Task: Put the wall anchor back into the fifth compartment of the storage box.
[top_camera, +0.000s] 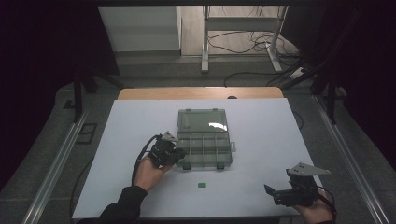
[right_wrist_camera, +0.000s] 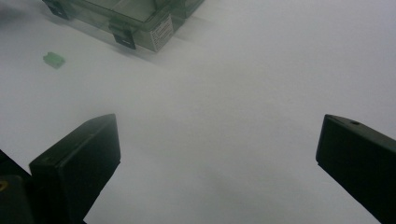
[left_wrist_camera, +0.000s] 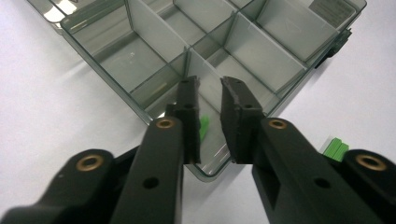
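A clear plastic organizer box [top_camera: 230, 154] lies open mid-table, its lid [top_camera: 202, 120] folded back flat behind it. My left gripper [top_camera: 176, 156] hovers over the box's near left corner. In the left gripper view its jaws [left_wrist_camera: 210, 86] stand a small gap apart with nothing pressed between them. A small green part [left_wrist_camera: 204, 128] lies in the corner compartment below them, partly hidden by one jaw. A second green part [top_camera: 201, 185] [left_wrist_camera: 334, 149] [right_wrist_camera: 53, 59] rests on the table in front of the box. My right gripper [top_camera: 287, 192] [right_wrist_camera: 217, 140] rests wide open at the near right, holding nothing.
White sheet [top_camera: 261, 126] covers the table, with a wooden edge [top_camera: 201, 92] at the back. The box's dividers [left_wrist_camera: 140, 25] form several compartments; those I can see besides the corner one hold nothing. Metal rails [top_camera: 56, 158] run along both sides. Cables and a desk frame [top_camera: 243, 37] sit beyond.
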Demonstrator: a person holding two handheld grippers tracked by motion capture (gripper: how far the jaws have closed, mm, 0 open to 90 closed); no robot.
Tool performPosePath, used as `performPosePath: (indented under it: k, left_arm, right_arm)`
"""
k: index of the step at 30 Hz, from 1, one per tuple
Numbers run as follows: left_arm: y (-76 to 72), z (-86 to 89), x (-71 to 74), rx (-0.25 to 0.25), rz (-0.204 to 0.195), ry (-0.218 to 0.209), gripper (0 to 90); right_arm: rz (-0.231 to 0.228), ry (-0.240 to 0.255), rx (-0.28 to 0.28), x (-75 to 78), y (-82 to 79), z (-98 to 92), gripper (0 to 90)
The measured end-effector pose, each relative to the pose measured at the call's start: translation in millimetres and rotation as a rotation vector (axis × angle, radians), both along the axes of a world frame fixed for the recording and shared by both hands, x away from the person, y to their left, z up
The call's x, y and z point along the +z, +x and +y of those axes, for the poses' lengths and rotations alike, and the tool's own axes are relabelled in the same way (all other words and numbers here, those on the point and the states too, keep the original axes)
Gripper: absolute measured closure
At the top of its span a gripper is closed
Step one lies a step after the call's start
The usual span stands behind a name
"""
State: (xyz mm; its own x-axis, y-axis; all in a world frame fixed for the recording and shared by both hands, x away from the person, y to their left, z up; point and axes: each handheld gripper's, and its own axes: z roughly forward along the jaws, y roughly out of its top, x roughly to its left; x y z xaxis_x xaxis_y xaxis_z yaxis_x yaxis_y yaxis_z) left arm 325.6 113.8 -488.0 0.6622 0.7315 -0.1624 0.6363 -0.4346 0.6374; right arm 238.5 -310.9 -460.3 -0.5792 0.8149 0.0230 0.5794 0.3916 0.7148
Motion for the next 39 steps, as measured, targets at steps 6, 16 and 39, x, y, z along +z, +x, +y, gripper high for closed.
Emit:
performPosePath:
  k: [6,16,39]
  left_arm:
    - [-2.9,-1.2,2.9,-0.001,-0.009,-0.007,67.3]
    - [-12.3,-3.9,10.3,-0.032,-0.023,-0.028,53.5]
    - [-31.0,-20.5,5.6,-0.146,-0.009,-0.074,17.3]
  right_arm:
    - [-0.002,0.003,-0.001,0.2,-0.3,-0.2,0.3]
    - [-0.003,0.003,-0.001,0.2,-0.5,-0.3,0.3]
    - [-0.007,0.004,0.000,0.4,-0.8,-0.5,0.3]
